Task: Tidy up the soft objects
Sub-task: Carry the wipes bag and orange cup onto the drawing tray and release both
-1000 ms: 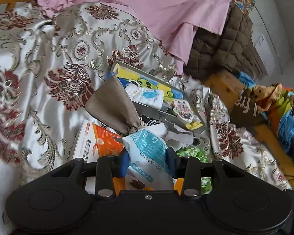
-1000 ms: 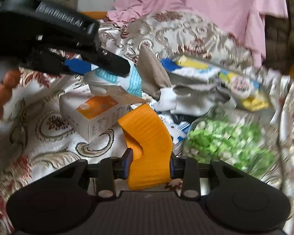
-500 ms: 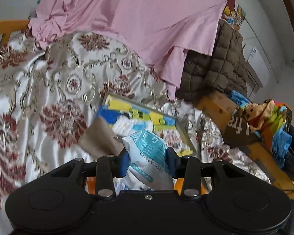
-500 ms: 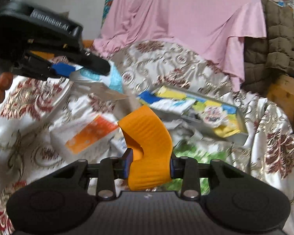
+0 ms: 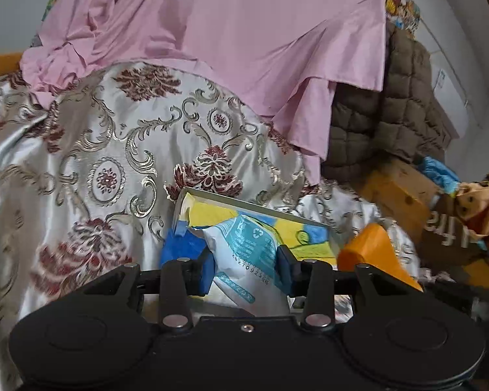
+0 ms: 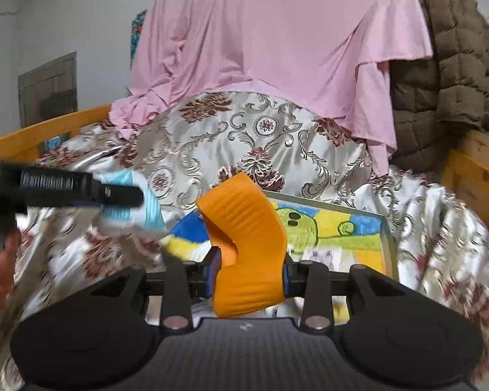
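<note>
Where jaws clamp, white-and-teal packet (image 5: pixel 244 260) half hidden, orange piece (image 6: pixel 247 244) base cut off

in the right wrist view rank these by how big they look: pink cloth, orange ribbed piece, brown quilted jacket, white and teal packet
1. pink cloth
2. brown quilted jacket
3. orange ribbed piece, though it sits close to the camera in the right claw, so it looks bigger than it is
4. white and teal packet, partly hidden and blurred

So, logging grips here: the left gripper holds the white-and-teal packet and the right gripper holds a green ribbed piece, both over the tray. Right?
Not quite. The ribbed piece in the right gripper is orange, not green, as the right wrist view shows. The left gripper does hold the white-and-teal packet, with the tray beyond both.
</note>
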The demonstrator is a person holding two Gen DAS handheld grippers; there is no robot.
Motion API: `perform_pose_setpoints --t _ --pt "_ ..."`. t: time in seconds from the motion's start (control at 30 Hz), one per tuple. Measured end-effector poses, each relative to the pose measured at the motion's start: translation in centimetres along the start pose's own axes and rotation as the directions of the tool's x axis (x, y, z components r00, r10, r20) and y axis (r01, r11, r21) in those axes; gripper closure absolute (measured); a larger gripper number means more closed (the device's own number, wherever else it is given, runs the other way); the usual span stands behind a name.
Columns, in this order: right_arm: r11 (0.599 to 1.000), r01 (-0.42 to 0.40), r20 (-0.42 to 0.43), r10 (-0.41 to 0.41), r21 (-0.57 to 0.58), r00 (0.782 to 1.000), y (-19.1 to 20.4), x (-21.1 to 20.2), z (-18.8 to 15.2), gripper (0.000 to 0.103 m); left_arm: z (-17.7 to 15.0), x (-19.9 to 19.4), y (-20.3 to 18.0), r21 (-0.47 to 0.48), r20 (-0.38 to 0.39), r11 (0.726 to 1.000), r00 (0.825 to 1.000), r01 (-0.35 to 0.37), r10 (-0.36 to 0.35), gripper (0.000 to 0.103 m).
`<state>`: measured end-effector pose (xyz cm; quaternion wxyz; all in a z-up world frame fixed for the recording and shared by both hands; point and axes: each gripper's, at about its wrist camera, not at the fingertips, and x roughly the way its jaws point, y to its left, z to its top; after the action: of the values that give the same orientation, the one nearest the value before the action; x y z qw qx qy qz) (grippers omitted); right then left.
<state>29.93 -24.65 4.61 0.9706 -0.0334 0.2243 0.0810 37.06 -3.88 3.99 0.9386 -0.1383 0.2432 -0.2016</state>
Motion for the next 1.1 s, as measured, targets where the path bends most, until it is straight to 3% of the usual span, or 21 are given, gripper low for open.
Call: perform_pose_setpoints --t 0.17,0.43,0.83,1.1 --pt "1.0 0.001 -0.095 0.002 0.031 0.995 -1.8 7.2 2.7 0.064 0.9 5.7 1.4 -0.023 -0.063 1.0 0.998 -0.018 0.017 0.061" --pt "0.996 0.021 -0.216 -0.002 0.087 0.976 -3.0 14.8 3.6 0.064 1.3 11.0 3.2 -0.064 -0.11 0.997 0.993 -0.04 0.032 0.061" --pt "0.991 0.046 -0.311 -0.005 0.126 0.951 -3.1 19.4 4.0 0.064 1.3 15.5 3.8 0.016 -0.233 0.995 0.967 -0.098 0.099 0.061" --pt "0.99 0.06 -0.334 -0.014 0.129 0.942 -3.1 19.8 3.2 0.063 0.4 15.7 4.4 -0.027 -0.263 0.994 0.96 -0.105 0.094 0.06"
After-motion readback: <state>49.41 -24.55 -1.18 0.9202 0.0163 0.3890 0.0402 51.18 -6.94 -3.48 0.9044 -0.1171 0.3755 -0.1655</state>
